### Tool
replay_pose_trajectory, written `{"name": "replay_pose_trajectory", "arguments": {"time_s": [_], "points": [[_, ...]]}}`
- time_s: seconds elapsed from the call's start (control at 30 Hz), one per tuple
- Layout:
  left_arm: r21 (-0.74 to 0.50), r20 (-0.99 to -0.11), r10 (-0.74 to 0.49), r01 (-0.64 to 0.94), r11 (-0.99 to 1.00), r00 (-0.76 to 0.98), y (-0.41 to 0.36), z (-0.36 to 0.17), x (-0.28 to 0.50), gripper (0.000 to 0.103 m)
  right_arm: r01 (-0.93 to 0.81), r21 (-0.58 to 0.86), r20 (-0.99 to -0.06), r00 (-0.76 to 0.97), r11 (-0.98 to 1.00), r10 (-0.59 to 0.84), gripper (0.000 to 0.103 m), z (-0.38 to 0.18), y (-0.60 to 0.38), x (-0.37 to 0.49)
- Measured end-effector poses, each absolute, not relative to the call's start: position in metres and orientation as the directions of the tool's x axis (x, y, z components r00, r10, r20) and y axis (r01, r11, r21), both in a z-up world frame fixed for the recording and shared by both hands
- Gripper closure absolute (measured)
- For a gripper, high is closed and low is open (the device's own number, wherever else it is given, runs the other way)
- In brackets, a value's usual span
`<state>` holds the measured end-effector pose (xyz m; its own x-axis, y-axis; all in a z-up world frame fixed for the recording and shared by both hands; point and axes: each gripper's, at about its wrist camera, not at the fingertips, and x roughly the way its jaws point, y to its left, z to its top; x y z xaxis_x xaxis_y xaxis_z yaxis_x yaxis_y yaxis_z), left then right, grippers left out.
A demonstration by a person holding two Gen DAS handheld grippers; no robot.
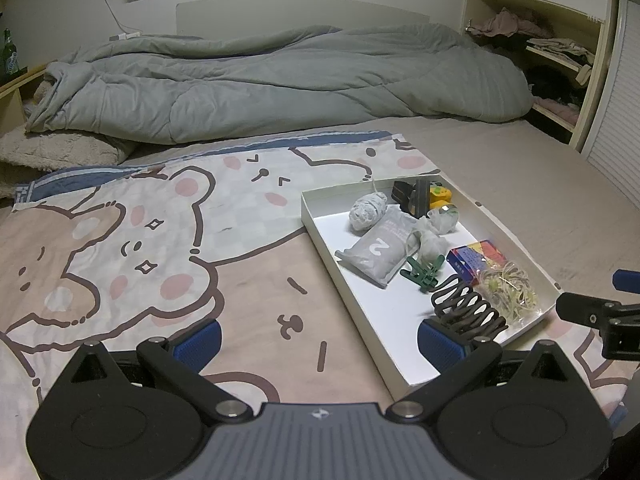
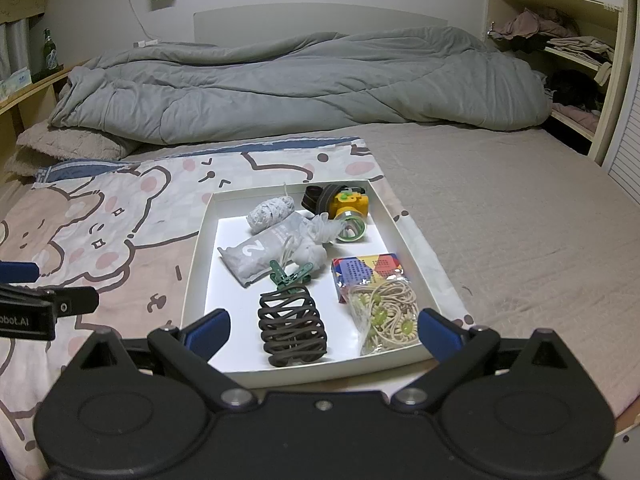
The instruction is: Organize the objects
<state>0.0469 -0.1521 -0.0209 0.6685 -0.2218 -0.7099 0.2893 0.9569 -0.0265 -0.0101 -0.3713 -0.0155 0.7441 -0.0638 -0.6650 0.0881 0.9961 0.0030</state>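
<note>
Bedroom, bed [image 1: 500, 152] with a rumpled grey duvet [image 1: 280, 80] at the far side and a cartoon bear blanket [image 1: 140, 240] spread near; no table here. Left wrist view: white tray [image 1: 384, 320] sits right of centre on the blanket, long axis running near-left to far-right, holding all the small items. Left claw [image 1: 319, 336] released, fingers wide apart, empty, aimed mostly at bare blanket; its right finger overlaps the tray's near-left wall. Dark wavy hair claw clip [image 1: 466, 308] just beyond that finger; green clothespin [image 1: 424, 272], grey pouch [image 1: 376, 254] farther in. Right claw only partly seen at the right edge, cut off. Right wrist view: right claw [image 2: 324, 332] also released and empty, squarely facing the tray [image 2: 200, 248], so nearer to the items by my judgement. Hair clip [image 2: 290, 330] lies between its fingers, long axis running near-far. Bag of hair ties [image 2: 384, 318] near-right, touching the colourful box [image 2: 366, 270]; yellow headlamp [image 2: 350, 210] and thread ball [image 2: 270, 210] far. Box text unreadable; items under the mesh bundle [image 2: 312, 246] hard to make out.
</note>
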Motion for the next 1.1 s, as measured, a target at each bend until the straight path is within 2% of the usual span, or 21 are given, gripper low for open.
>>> {"name": "replay_pose_trajectory", "arguments": {"time_s": [1.1], "points": [[-0.025, -0.709, -0.224, 0.294, 0.955, 0.669, -0.1559, -0.0202, 0.0441, 0.000, 0.087, 0.003, -0.666, 0.743, 0.996, -0.063, 0.002, -0.0149, -0.3716, -0.0097]]}}
